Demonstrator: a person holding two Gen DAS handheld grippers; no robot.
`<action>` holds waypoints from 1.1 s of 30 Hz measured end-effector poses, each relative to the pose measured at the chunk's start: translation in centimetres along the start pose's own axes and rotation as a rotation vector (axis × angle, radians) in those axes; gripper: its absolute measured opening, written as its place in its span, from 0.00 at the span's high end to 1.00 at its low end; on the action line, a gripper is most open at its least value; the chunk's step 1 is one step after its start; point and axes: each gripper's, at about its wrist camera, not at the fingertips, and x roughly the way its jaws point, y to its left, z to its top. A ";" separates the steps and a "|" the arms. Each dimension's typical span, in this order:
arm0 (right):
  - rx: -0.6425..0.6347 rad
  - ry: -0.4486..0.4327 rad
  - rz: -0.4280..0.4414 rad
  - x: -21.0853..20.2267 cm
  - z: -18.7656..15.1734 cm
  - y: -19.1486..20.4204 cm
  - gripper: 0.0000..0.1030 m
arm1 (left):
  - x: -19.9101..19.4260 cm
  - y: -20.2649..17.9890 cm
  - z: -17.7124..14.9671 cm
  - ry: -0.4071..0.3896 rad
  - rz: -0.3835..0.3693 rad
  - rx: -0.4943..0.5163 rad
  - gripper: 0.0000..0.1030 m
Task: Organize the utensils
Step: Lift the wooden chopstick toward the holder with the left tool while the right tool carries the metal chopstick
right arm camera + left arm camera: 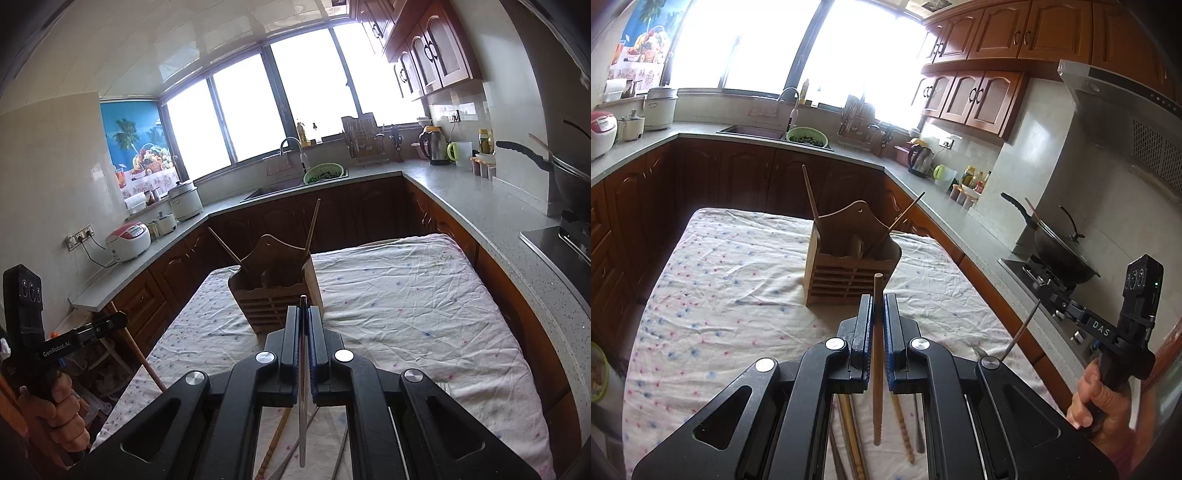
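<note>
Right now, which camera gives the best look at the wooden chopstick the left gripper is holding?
The left wrist view: the wooden chopstick runs full length between the left gripper pads. The right wrist view shows only part of it, slanting below that gripper at the left edge.

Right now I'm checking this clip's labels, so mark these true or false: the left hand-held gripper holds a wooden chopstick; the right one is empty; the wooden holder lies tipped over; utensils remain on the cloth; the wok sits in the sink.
1. The left hand-held gripper holds a wooden chopstick: true.
2. The right hand-held gripper is empty: false, it is shut on a thin metal utensil.
3. The wooden holder is tipped over: false, it stands upright.
4. Utensils remain on the cloth: true.
5. The wok sits in the sink: false, it is on the stove.
</note>
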 end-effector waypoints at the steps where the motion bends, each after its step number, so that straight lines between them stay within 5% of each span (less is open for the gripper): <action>1: 0.001 -0.005 0.001 0.1 0.1 0.1 0.96 | -0.1 0.0 0.1 -0.005 0.002 0.000 0.96; 15: 0.051 -0.082 0.028 2.7 3.3 -0.1 0.96 | 0.7 1.1 4.1 -0.119 0.039 -0.034 0.96; 33: 0.114 -0.333 0.007 9.5 11.7 0.3 0.96 | 5.6 4.4 13.4 -0.364 0.111 -0.124 0.96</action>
